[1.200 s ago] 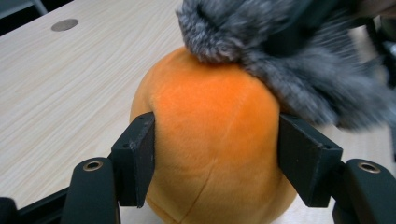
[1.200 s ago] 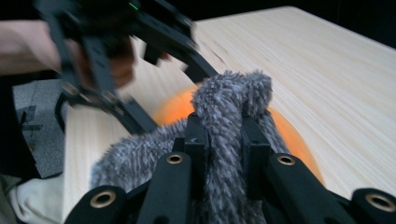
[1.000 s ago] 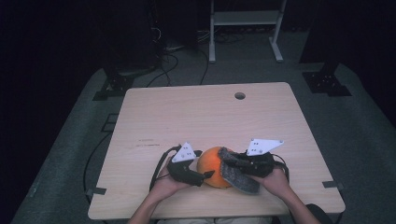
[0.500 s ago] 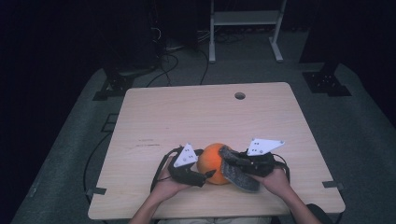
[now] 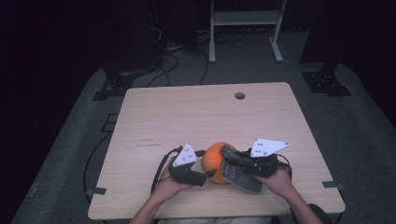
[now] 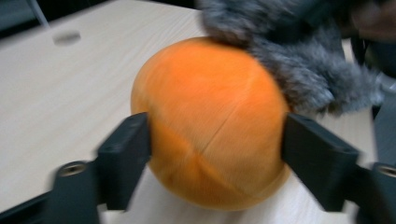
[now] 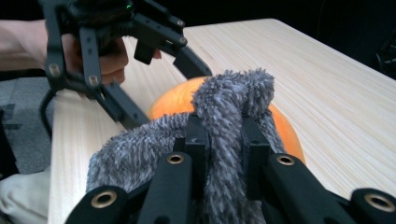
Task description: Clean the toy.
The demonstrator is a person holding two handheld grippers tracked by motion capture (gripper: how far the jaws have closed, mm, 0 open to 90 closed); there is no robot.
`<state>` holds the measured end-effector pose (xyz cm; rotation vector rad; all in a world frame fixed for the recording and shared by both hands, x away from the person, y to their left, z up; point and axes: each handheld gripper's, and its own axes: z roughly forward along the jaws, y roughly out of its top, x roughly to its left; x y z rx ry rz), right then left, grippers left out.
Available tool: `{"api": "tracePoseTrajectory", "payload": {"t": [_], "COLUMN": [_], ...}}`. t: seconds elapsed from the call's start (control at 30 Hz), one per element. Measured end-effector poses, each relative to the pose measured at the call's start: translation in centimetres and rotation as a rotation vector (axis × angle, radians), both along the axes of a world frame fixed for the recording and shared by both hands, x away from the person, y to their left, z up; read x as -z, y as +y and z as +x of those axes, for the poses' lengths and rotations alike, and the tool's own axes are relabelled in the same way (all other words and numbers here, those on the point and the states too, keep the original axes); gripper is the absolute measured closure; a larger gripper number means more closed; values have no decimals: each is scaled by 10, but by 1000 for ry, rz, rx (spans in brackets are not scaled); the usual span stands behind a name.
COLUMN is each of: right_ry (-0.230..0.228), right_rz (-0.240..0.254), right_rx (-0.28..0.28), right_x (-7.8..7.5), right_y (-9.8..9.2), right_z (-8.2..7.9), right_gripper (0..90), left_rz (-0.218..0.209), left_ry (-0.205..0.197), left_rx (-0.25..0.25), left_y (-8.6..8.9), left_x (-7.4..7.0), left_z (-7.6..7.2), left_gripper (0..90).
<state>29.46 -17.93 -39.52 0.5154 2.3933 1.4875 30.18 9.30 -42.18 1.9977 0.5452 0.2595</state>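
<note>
- We see a pale wooden worktop [image 5: 196, 116] with a small round hole [image 5: 240, 95] near its far edge; its near edge is partly covered by the person's forearms
- The orange ball [image 5: 215, 161] sits on the worktop close to the near edge, between the two claws; in the high view its right flank is hidden behind the grey fuzzy cloth [image 5: 240, 175], and in the left gripper view its underside is cut off by the frame
- That left gripper view is blurred, so we cannot make out the ball's surface beyond a faint seam
- The grey fuzzy cloth lies against the ball's right side, and in the right gripper view it drapes over the ball and hides most of it
- The left claw [image 6: 217, 149] has just been closing; its jaws stand either side of the ball and touch both flanks
- The right claw [image 7: 219, 140] is pinched narrow on a fold of the grey fuzzy cloth, whose lower part runs out of frame
- We see no containers on the worktop
</note>
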Motion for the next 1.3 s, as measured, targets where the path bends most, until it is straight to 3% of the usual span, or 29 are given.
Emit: {"api": "tracePoseTrajectory", "payload": {"t": [0.07, 0.1, 0.17, 0.2, 0.23, 0.3, 0.43, 0.5, 0.53, 0.57, 0.63, 0.67, 0.73, 0.77, 0.83, 0.93, 1.0, 1.1, 1.13, 1.2, 1.3], "right_ry": [13, 10, -6, -12, -19, -39, -40, -33, -23, -18, -28, -33, -50, -63, -69, -63, -47, -33, -29, -44, -56], "right_rz": [15, 15, 26, 32, 31, 15, 10, 4, 6, 9, 6, 12, -7, -22, -24, -12, -23, -15, -1, -6, -26], "right_rx": [-2, -5, -32, -53, -65, -79, -36, 5, 12, 10, -15, -48, -85, -94, -81, -16, 26, 10, -28, -72, -66], "right_x": [1, 0, -5, -7, -9, -10, -10, -8, -7, -6, -8, -9, -11, -12, -14, -14, -11, -9, -9, -11, -12], "right_y": [-2, -1, 5, 9, 13, 20, 10, 1, -2, -2, 4, 10, 22, 25, 24, 10, 1, 2, 7, 17, 20], "right_z": [0, -1, -6, -8, -10, -15, -9, -4, -2, -3, -7, -10, -17, -19, -18, -10, -4, -4, -7, -14, -15], "right_gripper": [768, 768, 768, 767, 767, 767, 768, 768, 768, 768, 768, 768, 768, 768, 770, 769, 769, 769, 769, 768, 770], "left_rz": [-3, -28, -17, 3, 40, 95, 125, 116, 102, 74, 31, 29, 80, 97, 122, 118, 88, 19, 27, 59, 72], "left_ry": [65, 78, 14, -29, -99, -180, -243, -237, -217, -167, -112, -121, -205, -228, -250, -240, -183, -51, -58, -113, -131], "left_rx": [-9, 13, 17, 24, 32, 38, 25, 22, 26, 31, 14, 15, 36, 44, 64, 77, 71, 45, 44, 53, 59], "left_y": [-2, -3, -6, -8, -12, -14, -9, -8, -8, -9, -10, -11, -14, -14, -13, -12, -12, -12, -12, -12, -8], "left_x": [4, 6, 4, 2, -1, -4, -8, -9, -8, -8, -7, -7, -5, -4, -4, -3, -4, -9, -9, -8, -6], "left_z": [6, 6, -1, -4, -11, -18, -21, -20, -19, -16, -12, -12, -19, -22, -23, -23, -20, -13, -12, -16, -17], "left_gripper": [109, 134, 263, 316, 345, 379, 399, 367, 305, 255, 189, 212, 312, 336, 361, 356, 276, 165, 169, 245, 301]}}
